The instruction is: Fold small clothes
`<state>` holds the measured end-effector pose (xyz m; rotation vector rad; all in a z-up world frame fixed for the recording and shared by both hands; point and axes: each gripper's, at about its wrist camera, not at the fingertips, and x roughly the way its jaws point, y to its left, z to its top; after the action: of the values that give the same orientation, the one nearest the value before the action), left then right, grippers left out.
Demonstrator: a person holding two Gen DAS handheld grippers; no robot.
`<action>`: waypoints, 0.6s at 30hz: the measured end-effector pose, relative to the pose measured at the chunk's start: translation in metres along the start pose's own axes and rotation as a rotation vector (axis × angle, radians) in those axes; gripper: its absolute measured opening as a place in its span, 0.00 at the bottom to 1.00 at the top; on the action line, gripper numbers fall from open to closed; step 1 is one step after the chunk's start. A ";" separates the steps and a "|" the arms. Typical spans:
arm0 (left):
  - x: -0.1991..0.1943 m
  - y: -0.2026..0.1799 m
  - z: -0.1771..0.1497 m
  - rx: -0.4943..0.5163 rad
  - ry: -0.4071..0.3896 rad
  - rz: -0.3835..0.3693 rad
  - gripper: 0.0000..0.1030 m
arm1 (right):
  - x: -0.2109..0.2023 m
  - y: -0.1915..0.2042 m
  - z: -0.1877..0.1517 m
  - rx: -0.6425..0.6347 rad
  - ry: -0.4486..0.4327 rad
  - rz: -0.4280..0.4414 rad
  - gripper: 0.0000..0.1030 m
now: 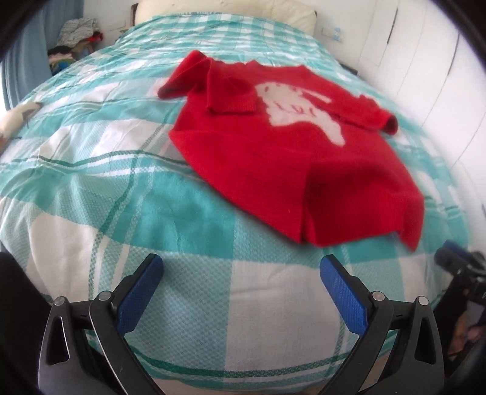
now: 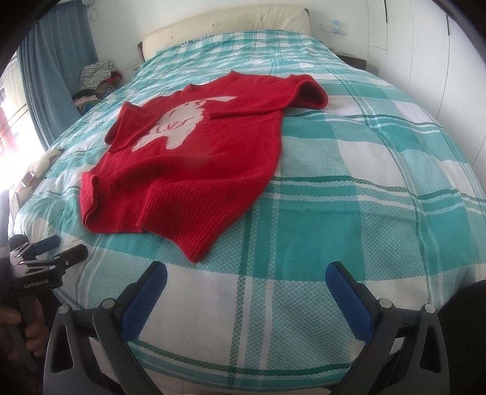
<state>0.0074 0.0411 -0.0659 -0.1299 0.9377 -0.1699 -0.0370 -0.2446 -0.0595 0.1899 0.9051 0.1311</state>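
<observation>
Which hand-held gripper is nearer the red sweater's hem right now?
Roughly even; right marginally, at best. The right hand-held gripper sits open just short of the red sweater; the left hand-held gripper is open, similarly short of it.

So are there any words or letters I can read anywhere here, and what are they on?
"GenRobot.AI": white letters on the black body of the left gripper, seen in the right wrist view.

Red marks on the white animal shape of the red sweater: they look a bit like letters, but are too blurred to read.

Small label on the wall plate behind the bed: too small to read.
</observation>
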 end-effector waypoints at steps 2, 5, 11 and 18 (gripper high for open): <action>0.002 0.008 0.015 -0.064 0.004 -0.074 1.00 | 0.004 -0.004 0.003 0.039 -0.010 0.115 1.00; 0.013 -0.003 0.039 -0.068 0.014 -0.118 1.00 | 0.021 -0.002 0.010 0.062 -0.017 0.220 1.00; 0.046 -0.032 0.060 0.043 0.028 0.029 0.59 | 0.046 0.001 0.021 0.122 -0.035 0.394 0.73; -0.006 0.027 0.044 -0.125 -0.034 -0.082 0.09 | 0.026 -0.015 0.020 0.146 0.027 0.422 0.06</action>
<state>0.0425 0.0699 -0.0404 -0.2858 0.9095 -0.1843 -0.0047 -0.2564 -0.0712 0.5150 0.8926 0.4602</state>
